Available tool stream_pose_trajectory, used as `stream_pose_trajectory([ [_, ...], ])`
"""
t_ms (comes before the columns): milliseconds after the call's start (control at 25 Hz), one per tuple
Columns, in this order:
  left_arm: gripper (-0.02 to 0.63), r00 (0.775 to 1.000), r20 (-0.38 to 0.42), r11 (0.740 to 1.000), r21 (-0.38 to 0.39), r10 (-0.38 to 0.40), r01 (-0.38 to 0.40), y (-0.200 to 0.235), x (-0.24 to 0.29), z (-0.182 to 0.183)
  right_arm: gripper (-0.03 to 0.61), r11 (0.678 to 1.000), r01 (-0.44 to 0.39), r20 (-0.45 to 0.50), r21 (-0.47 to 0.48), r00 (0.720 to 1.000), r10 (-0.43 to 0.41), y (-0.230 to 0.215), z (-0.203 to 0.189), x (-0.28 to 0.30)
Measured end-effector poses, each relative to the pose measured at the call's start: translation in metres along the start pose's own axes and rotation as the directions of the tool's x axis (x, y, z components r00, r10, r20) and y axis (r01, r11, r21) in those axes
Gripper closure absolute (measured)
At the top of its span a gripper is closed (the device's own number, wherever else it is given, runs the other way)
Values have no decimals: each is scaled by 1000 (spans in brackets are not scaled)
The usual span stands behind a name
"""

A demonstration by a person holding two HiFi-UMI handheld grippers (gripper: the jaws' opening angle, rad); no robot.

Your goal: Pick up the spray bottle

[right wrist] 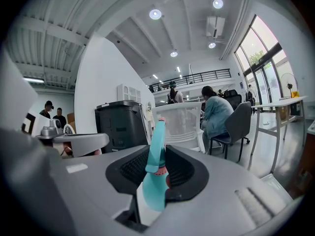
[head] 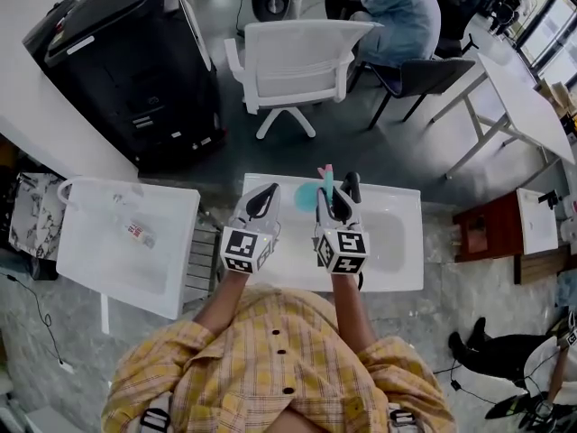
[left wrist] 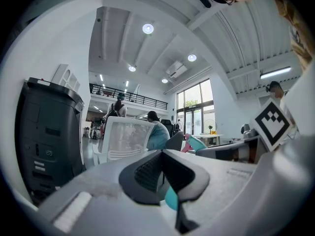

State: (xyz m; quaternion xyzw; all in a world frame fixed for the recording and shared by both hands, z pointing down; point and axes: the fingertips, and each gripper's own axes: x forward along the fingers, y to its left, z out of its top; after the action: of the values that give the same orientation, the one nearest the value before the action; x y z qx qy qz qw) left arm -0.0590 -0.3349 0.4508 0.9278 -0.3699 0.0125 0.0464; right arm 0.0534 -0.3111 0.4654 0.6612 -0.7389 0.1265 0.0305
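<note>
My right gripper is shut on the teal spray bottle and holds it above the white table. The bottle's pink-tipped nozzle points up and away. In the right gripper view the spray bottle stands between the dark pads, its neck rising past them. My left gripper hovers just left of the bottle with its jaws together and nothing gripped. In the left gripper view the bottle's head shows to the right. A small teal patch sits low between the left pads; I cannot tell what it is.
A white swivel chair stands beyond the table, with a black machine to its left. A white side table is at the left, a red cabinet at the right. A person sits at the back.
</note>
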Motion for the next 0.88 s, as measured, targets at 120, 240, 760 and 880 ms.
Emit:
stream_pose_trajectory([
  [120, 615, 1000, -5, 1000, 2, 3, -3, 1, -1, -1, 489, 1000, 2, 0, -3, 1000, -2, 2, -1, -1],
  [240, 615, 1000, -2, 1000, 4, 4, -4, 4, 0, 0, 489, 1000, 5, 2, -5, 1000, -5, 2, 0, 0],
  [760, 615, 1000, -7, 1000, -2, 2, -2, 11, 10, 0, 489, 1000, 8, 1, -14, 1000, -8, -1, 5, 10],
  [880, 615, 1000, -12, 1000, -4, 6, -6, 14, 12, -3, 489, 1000, 9, 2, -15, 1000, -9, -2, 5, 13],
])
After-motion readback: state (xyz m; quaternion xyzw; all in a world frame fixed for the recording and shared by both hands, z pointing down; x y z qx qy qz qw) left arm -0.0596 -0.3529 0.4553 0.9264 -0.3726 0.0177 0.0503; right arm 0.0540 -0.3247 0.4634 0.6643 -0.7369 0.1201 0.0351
